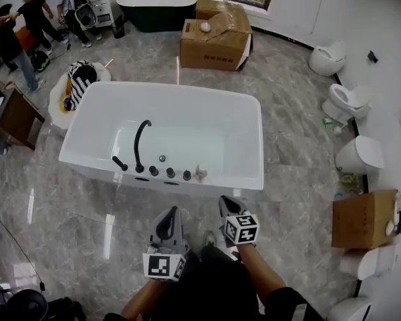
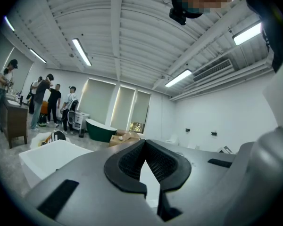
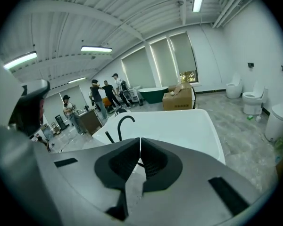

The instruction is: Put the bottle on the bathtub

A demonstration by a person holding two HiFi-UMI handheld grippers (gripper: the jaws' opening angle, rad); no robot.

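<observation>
Marble-look flooring (image 1: 301,132) is running all around a big white tub (image 1: 259,139) in what's looking like a bathroom showroom, with toilets (image 1: 347,102) lining one wall, boxes (image 1: 214,35) lying about and a few people (image 1: 33,12) standing around at the far end. Progress-wise, I'm reading this one as pretty much done. A small pale thing, which I'm taking to be the bottle (image 1: 200,172), is standing upright on the tub's near rim, at the right-tongs end of the row of black knobs (image 1: 162,172) and off to the side of the curved black faucet (image 1: 140,142). It's tiny in the head view, so I'm not swearing to what it is, but nothing else bottle-like is showing up anywhere. Both tongs are hanging short of the tub over the floor, clear of the rim. The left tongs (image 1: 173,210) are sitting with jaws together and nothing between them, and the right tongs (image 1: 226,200) are doing the same, pads pressed shut on air. The bottle is standing ahead of both, beyond their tips and roughly between them, a bit nearer the right tongs, and touching neither. If anything's left, I'm guessing it's just backing off and checking the bottle isn't wobbling on that narrow ledge.
</observation>
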